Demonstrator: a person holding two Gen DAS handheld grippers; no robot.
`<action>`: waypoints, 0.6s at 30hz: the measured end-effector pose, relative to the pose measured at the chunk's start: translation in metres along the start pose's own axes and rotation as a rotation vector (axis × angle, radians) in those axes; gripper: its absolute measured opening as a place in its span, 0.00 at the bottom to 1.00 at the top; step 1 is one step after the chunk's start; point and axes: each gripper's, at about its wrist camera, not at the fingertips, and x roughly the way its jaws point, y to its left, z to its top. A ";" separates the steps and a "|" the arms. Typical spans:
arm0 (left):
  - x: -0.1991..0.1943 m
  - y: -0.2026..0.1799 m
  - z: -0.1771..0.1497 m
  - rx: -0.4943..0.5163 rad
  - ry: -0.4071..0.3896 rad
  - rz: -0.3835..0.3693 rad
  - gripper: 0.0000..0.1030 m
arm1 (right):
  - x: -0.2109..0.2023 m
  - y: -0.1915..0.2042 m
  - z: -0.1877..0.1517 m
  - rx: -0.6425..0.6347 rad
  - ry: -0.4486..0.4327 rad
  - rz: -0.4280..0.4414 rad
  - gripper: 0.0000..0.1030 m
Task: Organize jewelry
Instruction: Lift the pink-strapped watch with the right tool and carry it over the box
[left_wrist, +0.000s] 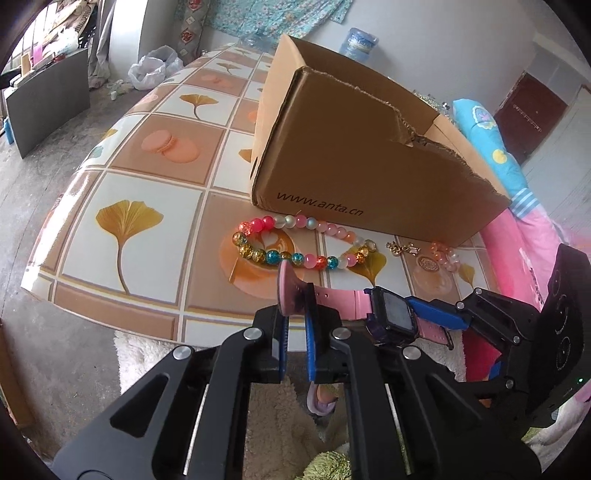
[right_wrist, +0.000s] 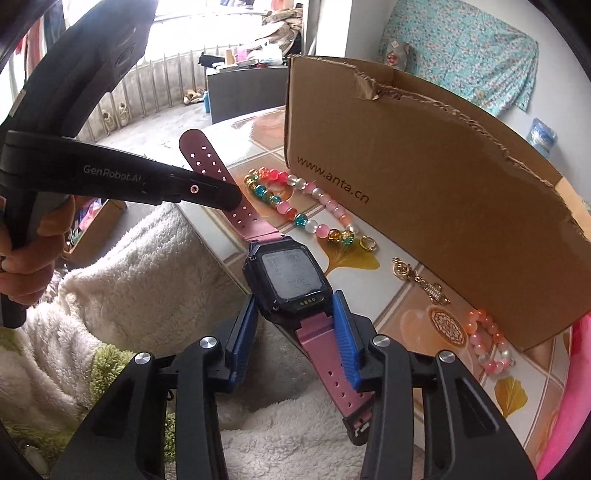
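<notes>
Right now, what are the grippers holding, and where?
The pink watch. Left hand-held gripper pinches its holed strap; right hand-held gripper straddles the buckle strap, grip unclear.

Background: white plastic bag (left_wrist: 155, 68) on the floor past the far surface (left_wrist: 122, 177) edge, blue water jug (left_wrist: 360, 42) behind it. Floral teal cloth (right_wrist: 465, 55) hangs on the wall; white fleece blanket (right_wrist: 147, 266) lies under the near edge.

Bead necklace (left_wrist: 295, 240) before cardboard box (left_wrist: 351, 162)
</notes>
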 end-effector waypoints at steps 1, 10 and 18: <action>-0.001 0.000 0.002 -0.002 -0.001 -0.019 0.05 | -0.002 -0.002 0.001 0.016 -0.001 0.005 0.38; -0.042 -0.005 0.030 0.005 -0.098 -0.183 0.03 | -0.034 -0.007 0.022 0.101 -0.036 0.016 0.38; -0.110 -0.044 0.097 0.118 -0.286 -0.265 0.03 | -0.105 -0.016 0.078 0.089 -0.189 0.018 0.38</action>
